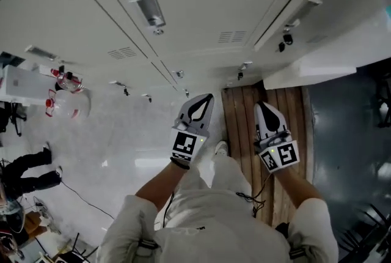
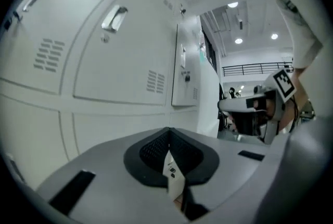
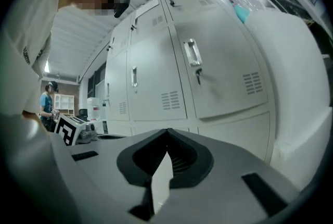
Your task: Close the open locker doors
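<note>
The left gripper (image 1: 204,100) and the right gripper (image 1: 264,107) point at a row of white metal locker doors (image 1: 201,5). Each gripper's fingers are pressed together with nothing between them. The two grippers are held side by side, apart from each other and short of the doors.

One white locker door (image 1: 330,60) stands swung out from the row, ahead and to the right of the right gripper. Its lower edge juts over the brown wooden plank floor strip (image 1: 244,133) and the dark grey floor (image 1: 342,145). A dark gap shows along its hinge side.

In the left gripper view that door (image 2: 184,69) stands proud of the flat, closed fronts. Left of the planks, the pale glossy floor (image 1: 122,133) lies open.
</note>
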Motion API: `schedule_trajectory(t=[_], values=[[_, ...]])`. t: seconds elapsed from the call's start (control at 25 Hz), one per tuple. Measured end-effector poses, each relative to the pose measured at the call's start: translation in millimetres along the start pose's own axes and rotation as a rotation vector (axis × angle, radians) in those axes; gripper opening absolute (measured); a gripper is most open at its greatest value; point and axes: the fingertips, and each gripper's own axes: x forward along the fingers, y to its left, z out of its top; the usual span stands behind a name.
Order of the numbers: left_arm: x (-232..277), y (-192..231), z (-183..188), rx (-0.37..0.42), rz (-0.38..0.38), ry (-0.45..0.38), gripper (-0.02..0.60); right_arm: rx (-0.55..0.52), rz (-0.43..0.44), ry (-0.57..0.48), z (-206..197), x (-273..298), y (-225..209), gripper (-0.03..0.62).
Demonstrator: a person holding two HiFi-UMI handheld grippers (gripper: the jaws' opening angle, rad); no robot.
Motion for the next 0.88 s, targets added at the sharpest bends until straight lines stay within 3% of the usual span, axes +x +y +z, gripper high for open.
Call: schedule_trajectory(t=[0.16, 0.36, 0.56, 0.88], values=[[-73.7, 22.8, 83.2, -0.043, 0.082, -0.025, 0.003, 0.015, 0.027, -0.081, 87.6, -13.3, 43.1, 0.009], [-140.7, 38.9, 168.6, 0.009, 0.155, -0.112, 0.003, -0.052, 0.043, -0.176, 168.4, -34.1, 72.3, 0.009], [-181.3, 53.3, 208.3, 0.058, 0.209, -0.181, 0.003, -0.039, 0.004, -0.235, 201.6, -53.7, 73.5, 0.009], [-203.9, 60.7, 224.7, 0.071, 0.261, -0.235, 0.003, -0.061, -0.028, -0.281, 225.7, -72.7, 78.3, 0.009]])
